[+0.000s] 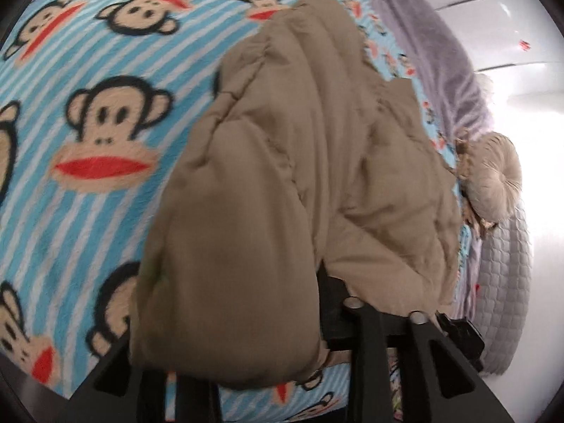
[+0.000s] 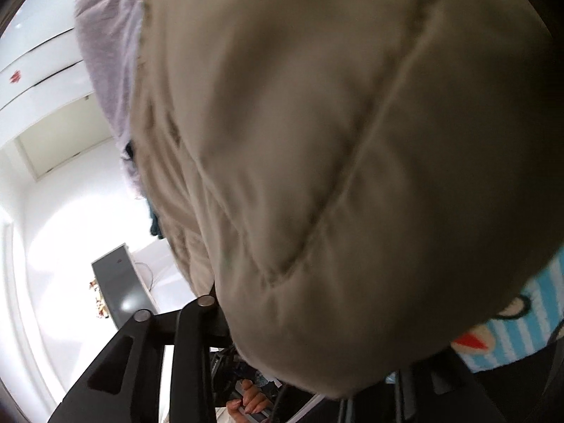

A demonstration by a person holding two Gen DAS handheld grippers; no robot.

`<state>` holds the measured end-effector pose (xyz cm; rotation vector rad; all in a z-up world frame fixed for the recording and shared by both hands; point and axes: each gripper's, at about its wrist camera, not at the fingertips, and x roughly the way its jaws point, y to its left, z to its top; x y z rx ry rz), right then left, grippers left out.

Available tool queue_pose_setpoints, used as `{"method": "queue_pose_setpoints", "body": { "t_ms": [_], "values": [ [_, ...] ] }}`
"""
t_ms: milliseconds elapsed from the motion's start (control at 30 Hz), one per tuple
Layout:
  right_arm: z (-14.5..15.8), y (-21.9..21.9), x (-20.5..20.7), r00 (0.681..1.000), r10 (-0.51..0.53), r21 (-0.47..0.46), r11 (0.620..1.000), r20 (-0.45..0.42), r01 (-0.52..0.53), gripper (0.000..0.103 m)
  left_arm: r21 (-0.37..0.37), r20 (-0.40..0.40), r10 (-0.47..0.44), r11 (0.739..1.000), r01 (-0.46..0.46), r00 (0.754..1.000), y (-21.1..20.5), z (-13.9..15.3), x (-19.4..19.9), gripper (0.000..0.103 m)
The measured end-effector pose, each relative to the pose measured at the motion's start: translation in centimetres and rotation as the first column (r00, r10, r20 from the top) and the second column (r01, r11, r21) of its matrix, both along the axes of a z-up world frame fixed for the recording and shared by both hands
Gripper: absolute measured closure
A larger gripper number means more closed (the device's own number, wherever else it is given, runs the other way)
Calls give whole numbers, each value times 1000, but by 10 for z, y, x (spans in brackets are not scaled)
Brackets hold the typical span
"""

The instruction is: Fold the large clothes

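The padded tan coat is bulging straight ahead of my left gripper, draping over its fingers and blocking the way forward, while the monkey-print fleece blanket is lying open to the left of it. To the coat's right, a round tan cushion and a lilac fuzzy blanket are crowding the bed edge. Around my right gripper the coat is filling nearly everything, leaving only bright open room at far left.

Blanket: blue-white stripes, monkey faces, from 8 to 12 o'clock.
Lilac fleece throw: 1 o'clock, along blanket's edge.
Round beige cushion: 3 o'clock.
Grey quilt: 4 o'clock.
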<state>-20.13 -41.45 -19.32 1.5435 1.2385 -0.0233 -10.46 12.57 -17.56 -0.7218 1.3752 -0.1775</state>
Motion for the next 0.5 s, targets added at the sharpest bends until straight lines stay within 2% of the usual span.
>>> {"method": "queue_pose_setpoints", "body": {
  "t_ms": [33,133,267,400,500],
  "values": [
    [2,-1,-2,1000,7,-6,1000,-15,-7,56,33,-6,2,999,-2,1000,2,2,-4,53],
    [14,-2,4,997,77,-48,996,-28,-78,49,86,-11,-19,996,19,1000,8,12,-11,53],
    [36,-1,9,976,218,-129,967,-26,-220,45,183,-2,-39,982,39,999,19,34,-26,53],
    [60,14,9,921,390,-180,907,9,-382,45,284,44,-31,959,17,999,38,65,-40,53],
    [77,16,22,877,475,-172,872,72,-459,54,322,86,-10,947,-19,996,56,85,-45,53]
  ]
}}
